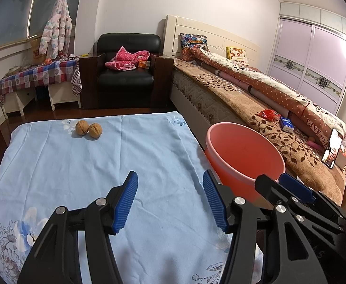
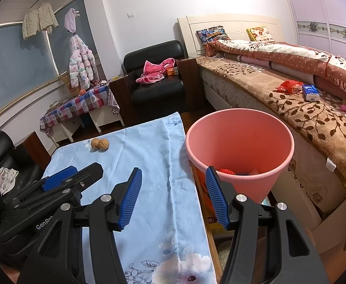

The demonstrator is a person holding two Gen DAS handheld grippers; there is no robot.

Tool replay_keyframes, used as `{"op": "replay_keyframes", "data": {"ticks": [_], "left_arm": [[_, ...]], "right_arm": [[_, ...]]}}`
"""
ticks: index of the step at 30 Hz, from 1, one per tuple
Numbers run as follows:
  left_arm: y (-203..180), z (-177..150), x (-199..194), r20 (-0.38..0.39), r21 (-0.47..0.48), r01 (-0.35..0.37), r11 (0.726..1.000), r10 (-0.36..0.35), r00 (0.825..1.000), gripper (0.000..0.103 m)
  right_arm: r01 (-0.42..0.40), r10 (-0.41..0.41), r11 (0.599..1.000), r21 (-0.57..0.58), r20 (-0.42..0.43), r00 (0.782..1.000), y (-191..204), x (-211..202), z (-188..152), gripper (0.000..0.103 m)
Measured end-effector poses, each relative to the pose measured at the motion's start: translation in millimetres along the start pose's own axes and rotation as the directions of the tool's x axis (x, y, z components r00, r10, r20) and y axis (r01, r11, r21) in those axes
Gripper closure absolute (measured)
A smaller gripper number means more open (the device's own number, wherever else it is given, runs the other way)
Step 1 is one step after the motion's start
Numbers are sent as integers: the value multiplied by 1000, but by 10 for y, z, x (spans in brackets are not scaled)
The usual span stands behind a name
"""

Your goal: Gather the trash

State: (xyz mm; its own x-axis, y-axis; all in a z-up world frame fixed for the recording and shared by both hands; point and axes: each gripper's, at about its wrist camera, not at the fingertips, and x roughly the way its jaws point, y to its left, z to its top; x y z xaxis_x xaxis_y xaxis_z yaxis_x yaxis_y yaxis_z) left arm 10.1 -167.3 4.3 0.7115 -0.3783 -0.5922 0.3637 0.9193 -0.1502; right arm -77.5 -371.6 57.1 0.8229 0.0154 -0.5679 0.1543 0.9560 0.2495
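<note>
Both sets of jaws stand apart with nothing between them. Farthest left on the blue floral cloth that covers the surface (image 1: 54, 161), near its far edge, two walnuts (image 1: 88, 129) sit touching each other; whether they count as trash I cannot tell, but they are the only loose things on the cloth. Closer in, the left gripper (image 1: 170, 201) hovers over bare cloth, pointing down and forward, well short of the walnuts. Just to its right the right gripper (image 2: 174, 198) hangs over the cloth's right edge, its right finger in front of the pink bin (image 2: 239, 123). That bin stands just beside the surface, between it and the bed (image 2: 315, 123), and already holds some scraps at the bottom, one of them red. On the bed a red wrapper (image 2: 289, 86) and a blue tissue pack (image 2: 310, 92) lie near each other.

If the walnuts are next, the left gripper is likely the better one: reach forward, take one walnut at a time across its widest part, squeeze gently since the round shell can squirt out, then release over the bin's mouth.
</note>
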Motion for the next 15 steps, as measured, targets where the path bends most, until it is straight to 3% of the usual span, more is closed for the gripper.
{"op": "replay_keyframes", "data": {"ticks": [15], "left_arm": [[10, 5, 13, -10, -3, -3, 1000, 3, 1000, 47]], "right_arm": [[3, -3, 1000, 2, -9, 1000, -16, 39, -42, 46]]}}
